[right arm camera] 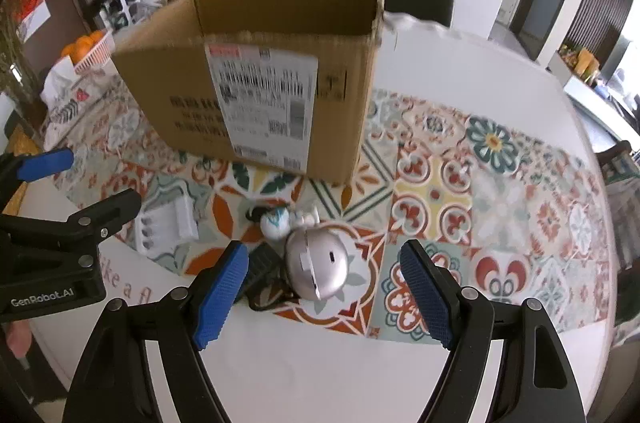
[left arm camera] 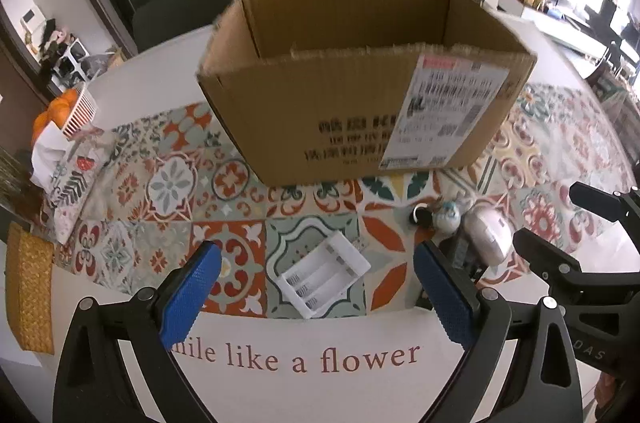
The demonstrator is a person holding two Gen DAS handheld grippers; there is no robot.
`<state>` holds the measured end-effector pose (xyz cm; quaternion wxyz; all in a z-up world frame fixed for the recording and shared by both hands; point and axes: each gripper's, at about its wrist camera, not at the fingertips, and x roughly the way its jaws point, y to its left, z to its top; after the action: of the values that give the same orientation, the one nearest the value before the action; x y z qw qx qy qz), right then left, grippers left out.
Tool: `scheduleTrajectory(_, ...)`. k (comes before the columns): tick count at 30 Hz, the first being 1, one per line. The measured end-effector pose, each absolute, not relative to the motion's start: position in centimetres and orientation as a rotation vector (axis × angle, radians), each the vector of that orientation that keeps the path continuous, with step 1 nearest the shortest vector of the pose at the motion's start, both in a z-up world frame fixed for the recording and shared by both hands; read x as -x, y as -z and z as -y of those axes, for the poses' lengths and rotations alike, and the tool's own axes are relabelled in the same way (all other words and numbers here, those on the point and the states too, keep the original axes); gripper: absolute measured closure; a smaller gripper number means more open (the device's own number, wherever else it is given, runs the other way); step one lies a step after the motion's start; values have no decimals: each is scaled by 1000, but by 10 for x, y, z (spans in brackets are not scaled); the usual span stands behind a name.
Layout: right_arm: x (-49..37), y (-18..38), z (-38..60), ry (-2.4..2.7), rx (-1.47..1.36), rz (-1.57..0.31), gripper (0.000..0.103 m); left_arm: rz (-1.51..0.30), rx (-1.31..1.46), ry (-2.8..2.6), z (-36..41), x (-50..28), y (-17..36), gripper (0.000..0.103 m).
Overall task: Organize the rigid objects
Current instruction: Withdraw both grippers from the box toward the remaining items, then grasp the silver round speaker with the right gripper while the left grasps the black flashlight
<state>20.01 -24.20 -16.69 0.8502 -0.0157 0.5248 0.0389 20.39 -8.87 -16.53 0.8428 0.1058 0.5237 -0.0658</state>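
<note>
While both grippers hang spread and empty, the left gripper (left arm camera: 316, 287) frames the white battery holder (left arm camera: 325, 273), the right gripper (right arm camera: 324, 289) the silver mouse (right arm camera: 316, 263), both lying before the box (left arm camera: 360, 83).

Bright daylight from right-side windows, box (left arm camera: 360, 83) motion-blurred, heavy fisheye warp w/ dark corners.
</note>
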Motion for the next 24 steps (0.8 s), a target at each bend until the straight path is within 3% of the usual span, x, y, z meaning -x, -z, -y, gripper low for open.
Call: scheduleTrajectory(24, -220, 232, 243, -133, 70, -1257, 32, -1213, -273, 124, 93, -215, 217, 5)
